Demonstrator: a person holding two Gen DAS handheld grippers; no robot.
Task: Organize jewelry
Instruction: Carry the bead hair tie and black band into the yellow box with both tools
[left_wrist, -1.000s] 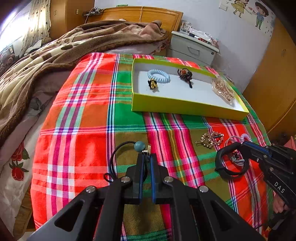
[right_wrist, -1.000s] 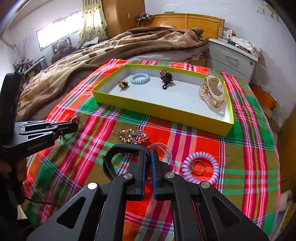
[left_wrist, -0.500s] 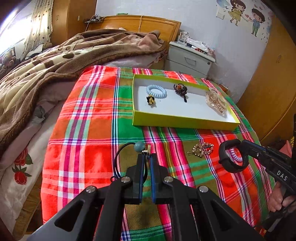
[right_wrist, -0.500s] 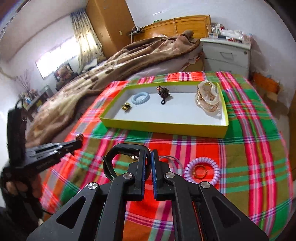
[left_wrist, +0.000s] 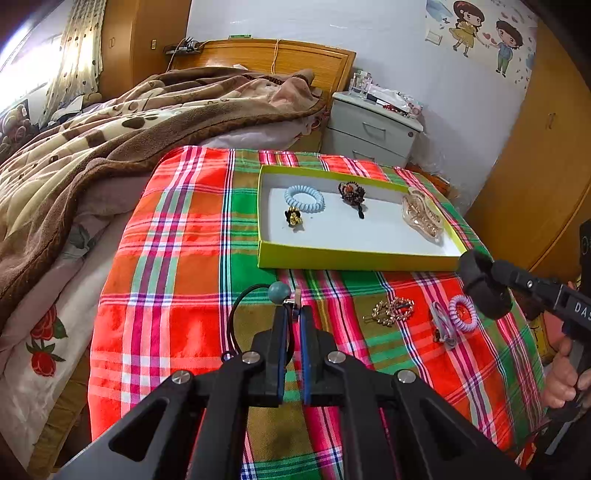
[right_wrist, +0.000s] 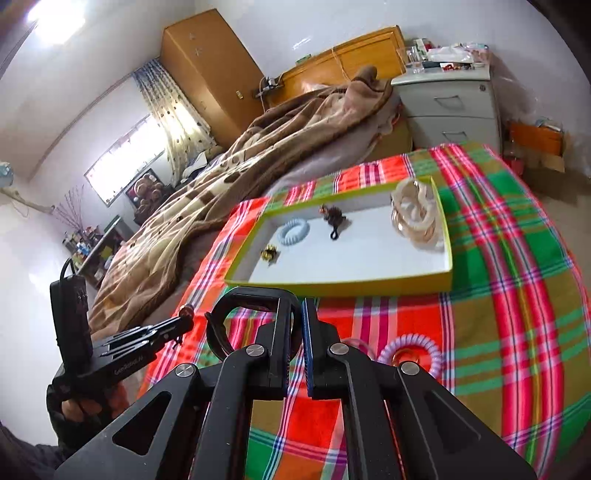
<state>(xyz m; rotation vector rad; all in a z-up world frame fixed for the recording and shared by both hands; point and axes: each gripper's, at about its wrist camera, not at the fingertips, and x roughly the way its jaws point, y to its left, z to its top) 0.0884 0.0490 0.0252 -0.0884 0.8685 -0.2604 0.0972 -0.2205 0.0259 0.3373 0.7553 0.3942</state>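
Observation:
My left gripper (left_wrist: 293, 314) is shut on a black cord necklace with a teal bead (left_wrist: 279, 291), held above the plaid cloth. The cord loops down to the left of the fingers. My right gripper (right_wrist: 295, 310) is shut on a thick black ring (right_wrist: 243, 317) and is tilted. In the left wrist view the right gripper (left_wrist: 496, 273) hovers by the near right corner of the yellow-green tray (left_wrist: 354, 260). The tray holds a pale blue coil tie (left_wrist: 304, 198), a dark bead bracelet (left_wrist: 351, 192), a small gold clip (left_wrist: 293, 218) and a clear claw clip (left_wrist: 423, 216).
On the plaid cloth (left_wrist: 173, 280) in front of the tray lie a gold hair clip (left_wrist: 389, 312), a pale looped tie (left_wrist: 441, 325) and a purple coil tie (left_wrist: 463, 314). A brown blanket (left_wrist: 110, 140) covers the bed's left side. A white nightstand (left_wrist: 373, 129) stands behind.
Both grippers rose off the cloth with their items. The right gripper rolled and carried the black ring toward the tray's near right corner.

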